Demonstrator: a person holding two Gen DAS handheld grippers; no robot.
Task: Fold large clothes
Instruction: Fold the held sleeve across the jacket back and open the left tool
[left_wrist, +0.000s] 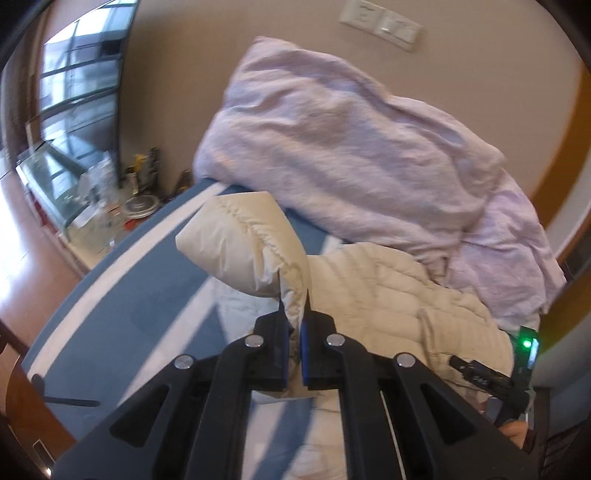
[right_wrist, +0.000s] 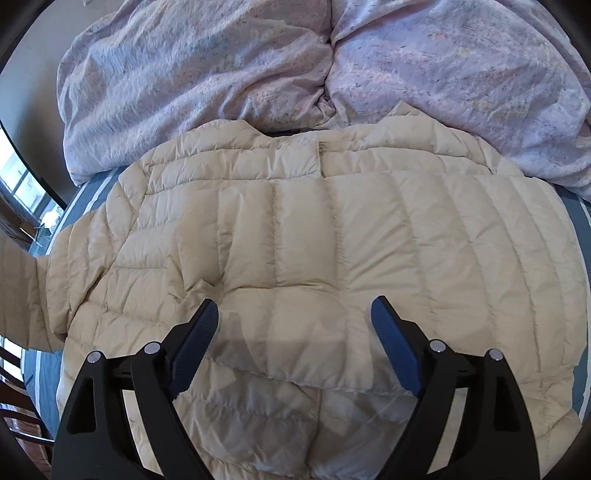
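A cream quilted down jacket (right_wrist: 314, 236) lies spread on the blue striped bed (left_wrist: 147, 295). In the left wrist view my left gripper (left_wrist: 294, 299) is shut on the jacket's sleeve (left_wrist: 243, 240), near its elastic cuff, and the sleeve hangs lifted above the bedding. The jacket's body (left_wrist: 388, 295) lies behind it to the right. In the right wrist view my right gripper (right_wrist: 295, 314) stands wide open just above the jacket's lower middle, pointing steeply down, with nothing pinched between its fingers. The lifted sleeve shows at that view's left edge (right_wrist: 18, 291).
A crumpled pale lilac duvet (left_wrist: 351, 147) (right_wrist: 258, 66) is heaped at the head of the bed, touching the jacket's collar. A cluttered glass-topped stand (left_wrist: 85, 192) sits beside the bed to the left. Wall switches (left_wrist: 380, 22) are mounted above.
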